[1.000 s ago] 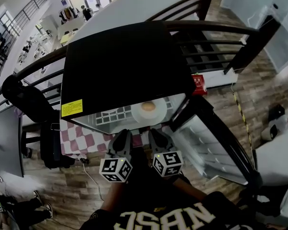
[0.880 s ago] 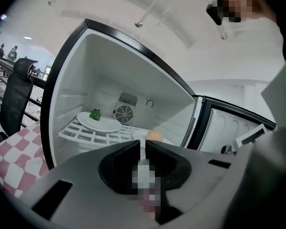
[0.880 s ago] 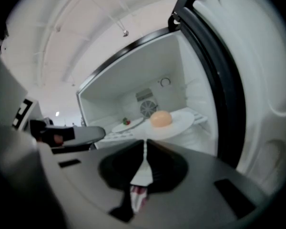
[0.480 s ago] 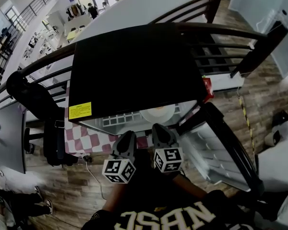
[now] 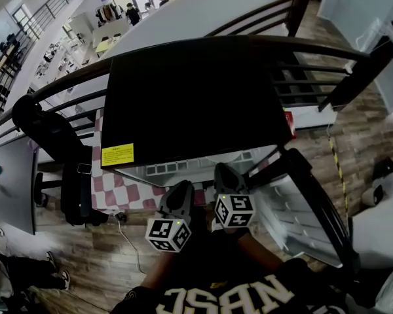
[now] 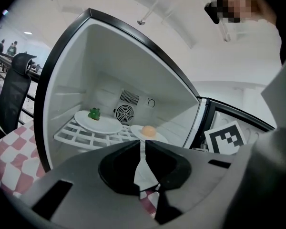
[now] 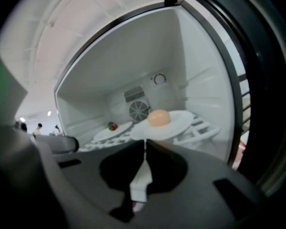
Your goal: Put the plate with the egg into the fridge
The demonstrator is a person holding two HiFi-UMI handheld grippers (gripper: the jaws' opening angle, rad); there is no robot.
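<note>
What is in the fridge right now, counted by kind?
White plates: 2
Egg: 1
Small green item: 1
Total: 4

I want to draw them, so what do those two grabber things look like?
Both are dark grey, with rounded bodies that narrow to two jaws. The left gripper has a white cube with black square markers at its back, and so does the right gripper. The person wears a dark top with white letters.
</note>
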